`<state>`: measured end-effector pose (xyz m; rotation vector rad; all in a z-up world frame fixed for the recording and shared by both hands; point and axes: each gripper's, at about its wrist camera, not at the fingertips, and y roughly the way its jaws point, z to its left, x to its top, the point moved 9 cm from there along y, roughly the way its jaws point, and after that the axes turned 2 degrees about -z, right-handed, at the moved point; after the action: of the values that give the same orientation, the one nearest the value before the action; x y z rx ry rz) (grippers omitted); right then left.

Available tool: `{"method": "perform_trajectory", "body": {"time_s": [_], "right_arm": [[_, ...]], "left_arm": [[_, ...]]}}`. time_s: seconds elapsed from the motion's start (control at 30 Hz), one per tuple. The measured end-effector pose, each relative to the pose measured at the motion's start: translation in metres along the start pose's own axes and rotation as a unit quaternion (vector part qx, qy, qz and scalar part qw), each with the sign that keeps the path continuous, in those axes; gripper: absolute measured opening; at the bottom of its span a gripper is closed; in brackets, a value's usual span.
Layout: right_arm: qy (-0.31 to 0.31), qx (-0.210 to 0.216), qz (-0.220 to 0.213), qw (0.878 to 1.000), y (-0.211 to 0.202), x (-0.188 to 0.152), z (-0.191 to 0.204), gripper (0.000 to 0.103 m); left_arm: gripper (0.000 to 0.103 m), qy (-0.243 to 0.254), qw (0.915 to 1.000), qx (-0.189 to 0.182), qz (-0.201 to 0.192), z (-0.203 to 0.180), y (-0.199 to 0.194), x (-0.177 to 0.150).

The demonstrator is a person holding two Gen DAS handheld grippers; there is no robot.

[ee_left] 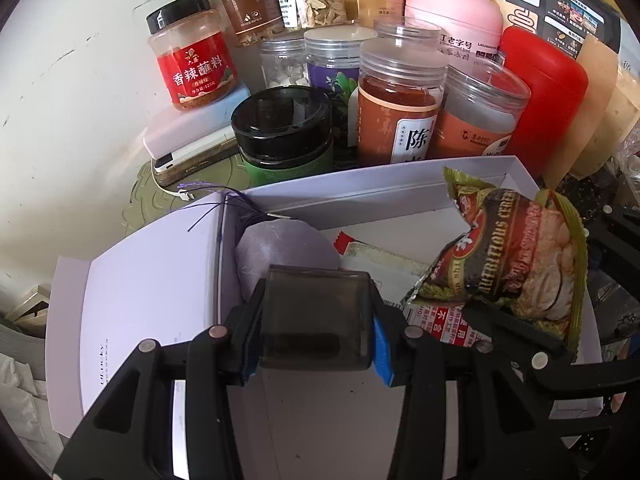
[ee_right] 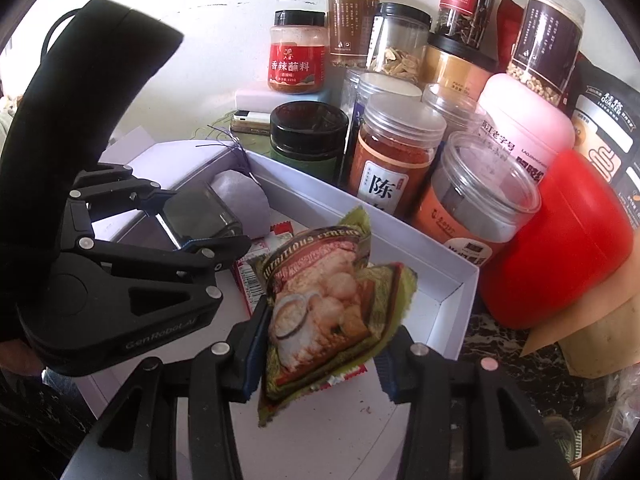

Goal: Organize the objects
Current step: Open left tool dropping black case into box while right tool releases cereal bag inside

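Grippers worked above the shallow white cardboard box (ee_left: 360,196): left gripper (ee_left: 316,322) clamped a smoky translucent plastic case (ee_left: 316,316) over its near end — right gripper (ee_right: 320,344) clamped a green-edged foil cereal sachet (ee_right: 324,304) over its middle.

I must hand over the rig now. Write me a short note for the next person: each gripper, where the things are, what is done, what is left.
Left gripper: shut on a smoky clear plastic case, held over the white box.
Right gripper: shut on a green cereal packet, also over the box.
Already in the box: a lilac pouch and some small packets.
Done: neither held item is set down yet.
Left: lower both into the box and release. Jars stand behind the box.
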<state>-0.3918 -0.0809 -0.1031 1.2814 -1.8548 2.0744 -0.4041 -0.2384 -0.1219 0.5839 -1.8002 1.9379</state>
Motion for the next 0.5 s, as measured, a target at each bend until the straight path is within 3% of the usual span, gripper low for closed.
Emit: {"method": "perform_trajectory", "body": {"time_s": [0.2, 0.5], "right_arm": [[0.008, -0.013, -0.002, 1.000, -0.006, 0.001, -0.005, 0.066], [0.007, -0.018, -0.017, 1.000, -0.026, 0.007, -0.007, 0.067]], "left_arm": [[0.051, -0.008, 1.0000, 0.001, 0.004, 0.003, -0.002, -0.001], [0.055, -0.006, 0.9998, 0.015, -0.010, 0.006, -0.026, 0.005]]}}
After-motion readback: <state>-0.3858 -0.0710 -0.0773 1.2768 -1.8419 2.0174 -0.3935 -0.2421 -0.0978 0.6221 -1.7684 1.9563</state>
